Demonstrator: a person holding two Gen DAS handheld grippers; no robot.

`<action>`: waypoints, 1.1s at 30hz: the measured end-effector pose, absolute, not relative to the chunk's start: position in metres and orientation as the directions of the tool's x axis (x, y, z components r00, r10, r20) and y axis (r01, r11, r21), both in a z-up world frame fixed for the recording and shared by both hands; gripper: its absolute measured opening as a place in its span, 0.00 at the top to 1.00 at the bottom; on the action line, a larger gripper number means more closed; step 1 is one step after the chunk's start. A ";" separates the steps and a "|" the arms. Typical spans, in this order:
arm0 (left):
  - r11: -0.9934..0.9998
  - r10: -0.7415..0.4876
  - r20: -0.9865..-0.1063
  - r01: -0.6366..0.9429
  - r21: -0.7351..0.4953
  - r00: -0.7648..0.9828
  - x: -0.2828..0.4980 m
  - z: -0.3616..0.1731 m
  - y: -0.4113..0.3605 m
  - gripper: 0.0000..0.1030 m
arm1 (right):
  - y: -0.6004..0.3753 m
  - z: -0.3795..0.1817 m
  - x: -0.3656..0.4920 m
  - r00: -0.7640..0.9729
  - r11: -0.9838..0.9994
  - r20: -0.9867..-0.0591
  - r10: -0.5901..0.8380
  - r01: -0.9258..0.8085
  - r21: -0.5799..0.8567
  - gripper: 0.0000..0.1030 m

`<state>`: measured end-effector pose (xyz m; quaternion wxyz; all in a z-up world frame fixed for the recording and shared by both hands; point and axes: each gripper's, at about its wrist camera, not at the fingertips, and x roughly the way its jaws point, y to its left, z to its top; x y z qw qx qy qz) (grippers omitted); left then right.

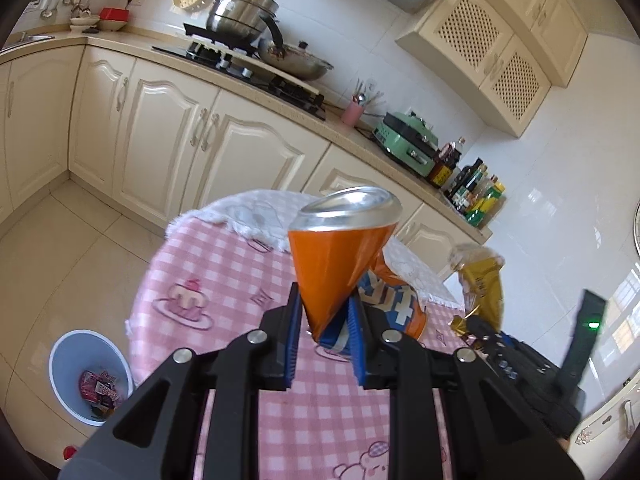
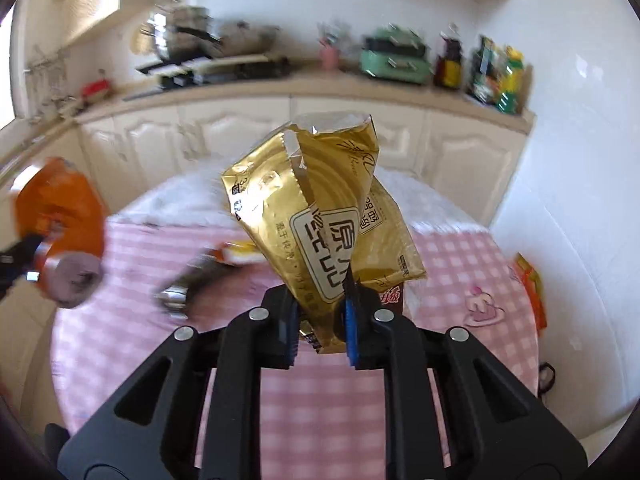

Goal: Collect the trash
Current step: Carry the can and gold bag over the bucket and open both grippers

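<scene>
My left gripper (image 1: pixel 325 322) is shut on a crushed orange drink can (image 1: pixel 340 256), held above the round table with the pink checked cloth (image 1: pixel 224 264). The can also shows blurred at the left of the right wrist view (image 2: pixel 60 216). My right gripper (image 2: pixel 320 320) is shut on an opened gold snack wrapper (image 2: pixel 320 216), held above the table (image 2: pixel 460 264). The wrapper and right gripper show at the right of the left wrist view (image 1: pixel 482 280). A white bin (image 1: pixel 88 380) with wrappers inside stands on the floor left of the table.
A blurred dark object with an orange wrapper (image 2: pixel 216 268) lies on the table's middle. An orange packet (image 2: pixel 530 284) sits by the table's right edge. Cream cabinets and a counter with a stove and pots (image 1: pixel 248 40), a green appliance (image 1: pixel 408 140) and bottles stand behind.
</scene>
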<state>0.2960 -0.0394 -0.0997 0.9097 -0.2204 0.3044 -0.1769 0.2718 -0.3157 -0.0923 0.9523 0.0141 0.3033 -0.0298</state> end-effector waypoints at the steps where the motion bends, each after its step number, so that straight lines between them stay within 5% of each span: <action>1: 0.841 -0.450 -0.470 0.184 -0.509 0.759 0.291 -0.098 -0.031 0.81 | -0.300 -0.087 0.271 0.821 0.999 -0.572 -0.007 0.026 0.024 0.83; 7: 0.861 -0.365 -0.462 0.105 -0.497 0.808 0.265 -0.099 0.048 0.81 | -0.189 -0.084 0.273 0.794 0.972 -0.563 0.229 -0.216 0.090 0.83; 15: 0.873 -0.180 -0.557 -0.129 -0.470 0.811 0.240 -0.147 0.183 0.81 | -0.013 -0.158 0.303 0.589 0.872 -0.673 0.447 -0.456 0.180 0.83; 24: 0.809 -0.132 -0.766 -0.378 -0.450 0.629 0.275 -0.296 0.270 0.83 | 0.090 -0.321 0.348 0.343 0.860 -0.865 0.367 -0.479 0.175 0.83; 33: 0.826 -0.203 -0.896 -0.422 -0.374 0.395 0.346 -0.434 0.270 0.84 | 0.094 -0.455 0.388 0.168 0.901 -0.957 0.235 -0.407 0.150 0.83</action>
